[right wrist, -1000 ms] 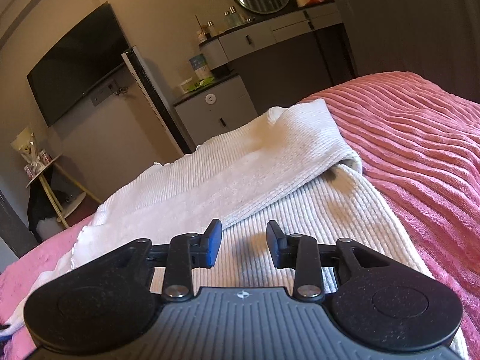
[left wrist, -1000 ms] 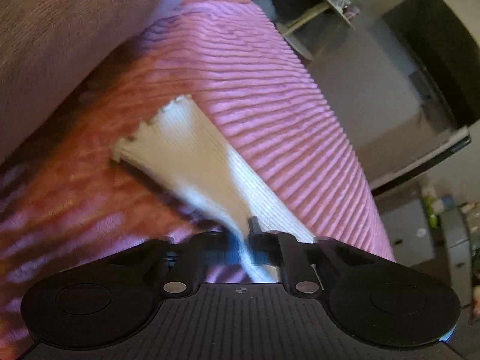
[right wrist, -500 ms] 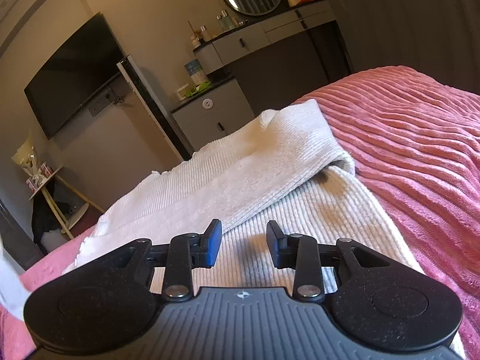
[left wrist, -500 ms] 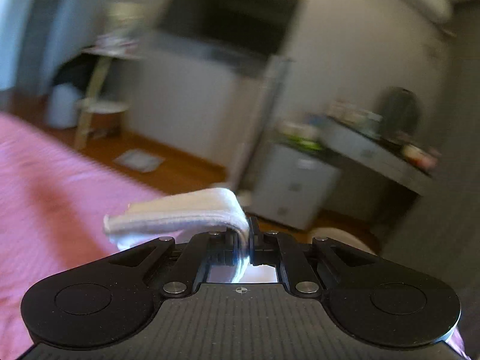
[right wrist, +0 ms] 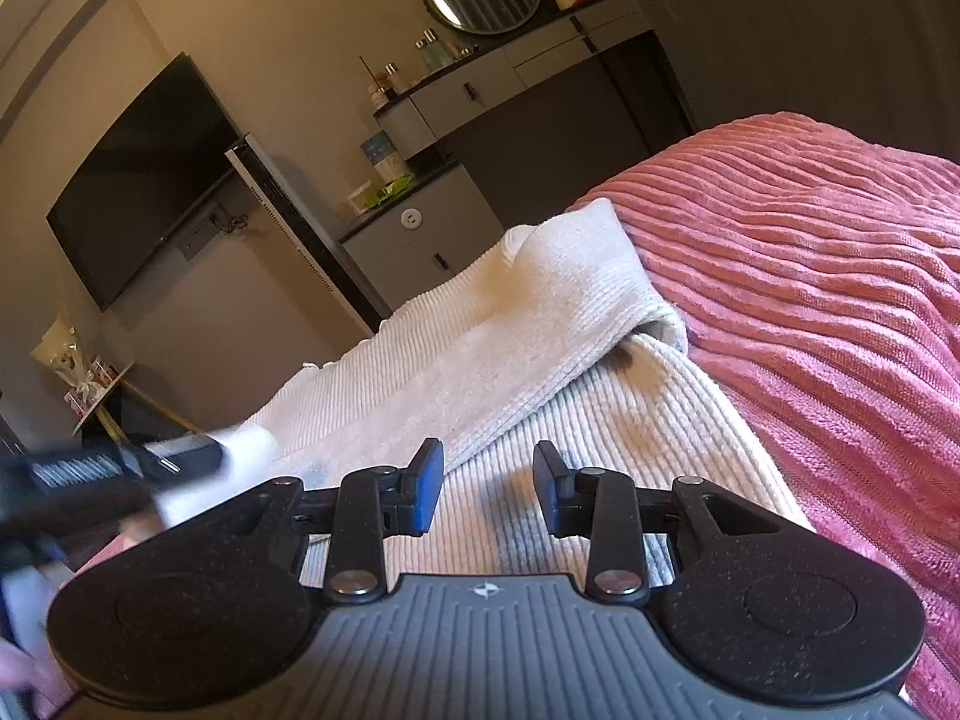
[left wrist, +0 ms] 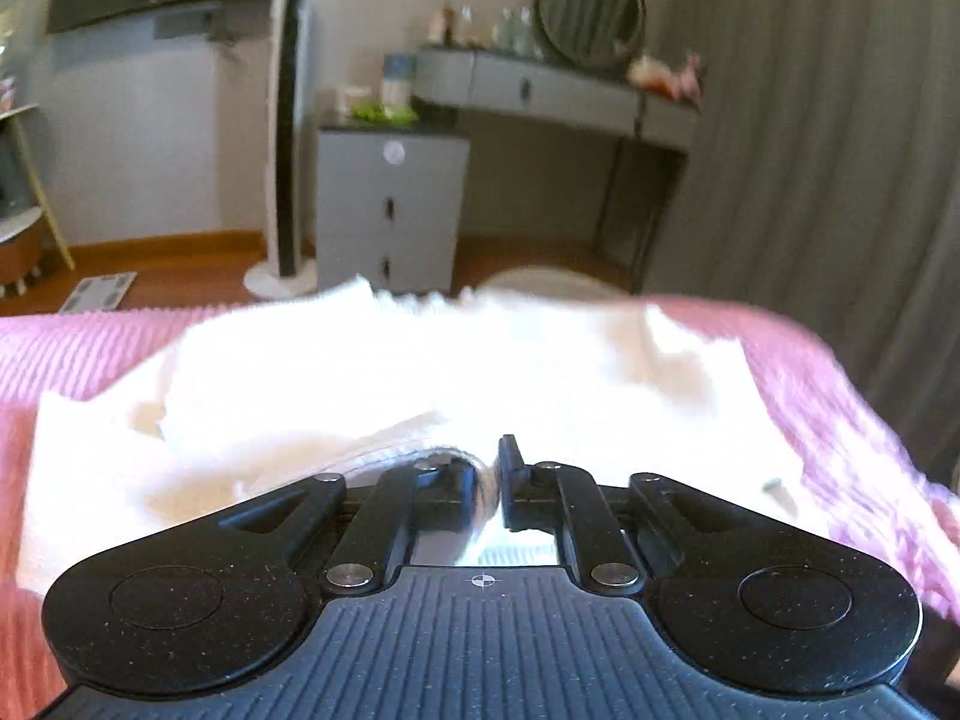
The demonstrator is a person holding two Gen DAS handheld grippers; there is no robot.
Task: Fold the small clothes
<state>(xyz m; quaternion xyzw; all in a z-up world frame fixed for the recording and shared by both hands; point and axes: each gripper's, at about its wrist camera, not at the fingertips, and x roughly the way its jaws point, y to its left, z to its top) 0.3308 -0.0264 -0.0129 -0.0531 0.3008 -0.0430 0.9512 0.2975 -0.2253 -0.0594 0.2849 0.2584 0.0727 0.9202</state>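
Lying on bedspread (right wrist: 810, 276), white garment (right wrist: 540, 324) spreads flat.

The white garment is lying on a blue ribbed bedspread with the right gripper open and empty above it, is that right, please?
Not quite: the bedspread is pink, not blue, as the right wrist view shows. The rest holds: the white garment lies on it, and the right gripper is open above it with nothing between its fingers.

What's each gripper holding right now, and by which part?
Left gripper: a fold of the white knit garment between its opening jaws; which part, unclear. Right gripper: open, nothing held.
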